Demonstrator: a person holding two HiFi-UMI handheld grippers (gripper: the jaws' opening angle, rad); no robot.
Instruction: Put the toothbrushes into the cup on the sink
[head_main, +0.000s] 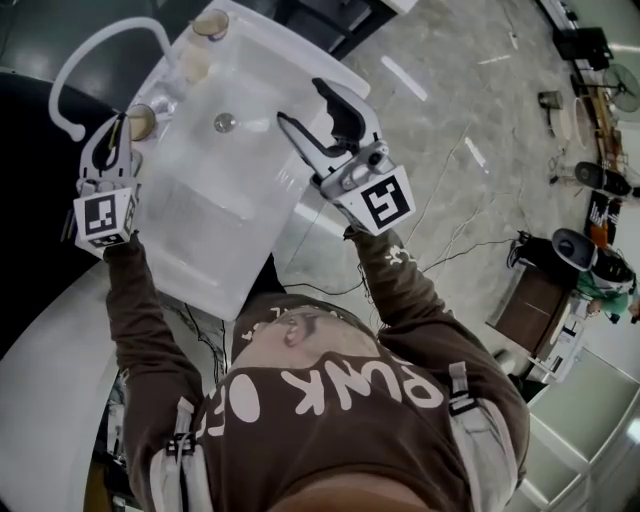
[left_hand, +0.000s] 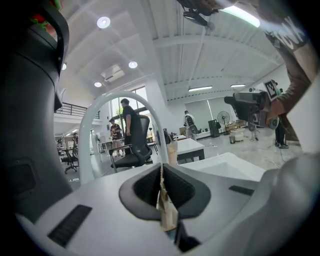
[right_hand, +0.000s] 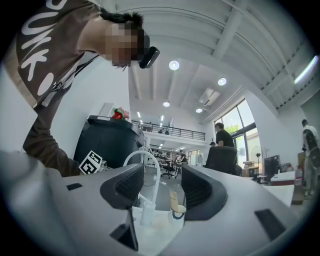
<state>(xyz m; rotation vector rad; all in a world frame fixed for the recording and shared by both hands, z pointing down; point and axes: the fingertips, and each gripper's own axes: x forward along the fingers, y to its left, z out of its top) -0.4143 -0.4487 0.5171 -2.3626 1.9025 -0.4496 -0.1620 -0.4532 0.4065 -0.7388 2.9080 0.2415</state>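
Observation:
A white sink (head_main: 215, 215) lies below me with a curved white faucet (head_main: 95, 45) at its far left corner. A small cup (head_main: 141, 121) stands on the rim beside the faucet. My left gripper (head_main: 120, 128) hovers next to that cup, shut on a thin tan toothbrush (left_hand: 164, 202) that runs between its pads. My right gripper (head_main: 300, 100) is over the basin, open and empty. In the right gripper view the cup (right_hand: 178, 211) shows between the jaws with a pale toothbrush (right_hand: 173, 198) standing in it, the faucet (right_hand: 146, 165) to its left.
A second cup (head_main: 210, 25) stands on the sink's far rim. A black bin (right_hand: 107, 140) stands behind the sink. The drain (head_main: 225, 122) sits mid-basin. Office chairs, desks and people fill the room behind; cables and gear lie on the floor to the right.

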